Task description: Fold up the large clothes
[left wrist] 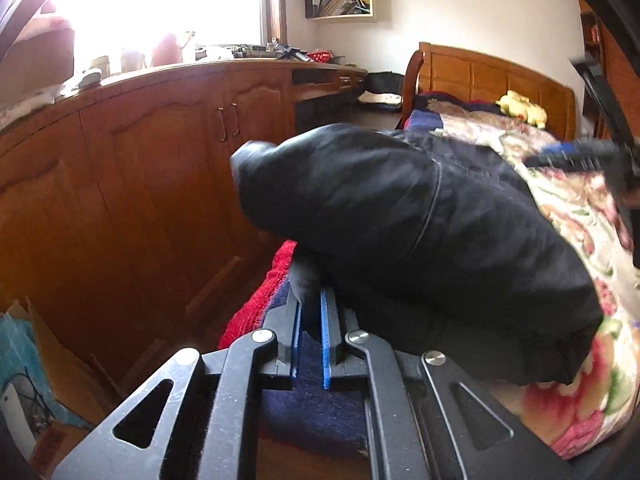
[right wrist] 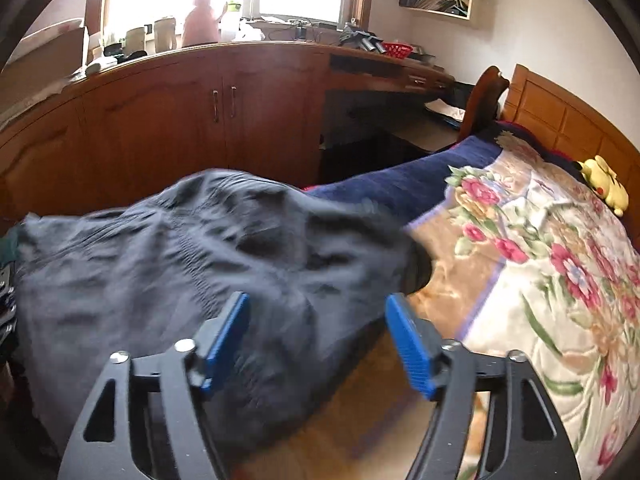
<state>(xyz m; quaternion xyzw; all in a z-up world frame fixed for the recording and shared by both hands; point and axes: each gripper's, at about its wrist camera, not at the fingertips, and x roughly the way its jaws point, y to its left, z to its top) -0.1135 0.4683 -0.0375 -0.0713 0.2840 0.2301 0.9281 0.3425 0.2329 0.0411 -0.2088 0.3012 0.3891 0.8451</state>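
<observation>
Floral bedspread (right wrist: pixel 560 260) bears puffy black jacket (left wrist: pixel 400 220), left gripper (left wrist: pixel 310 320) pinching it, right gripper (right wrist: pixel 316 320) spread.

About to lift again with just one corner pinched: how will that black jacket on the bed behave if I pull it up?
The black jacket will probably sag and drape, since it lies in soft, puffy folds. It looks bulky, so likely weighty for a one-corner hold by the left gripper. Its smooth, slightly shiny fabric may slip from the jaws; the right gripper stands open, holding nothing.

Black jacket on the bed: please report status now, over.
Left gripper shut on black jacket. Right gripper open, nothing between pads. Jacket bunched on floral blanket. Nothing in the way.
</observation>
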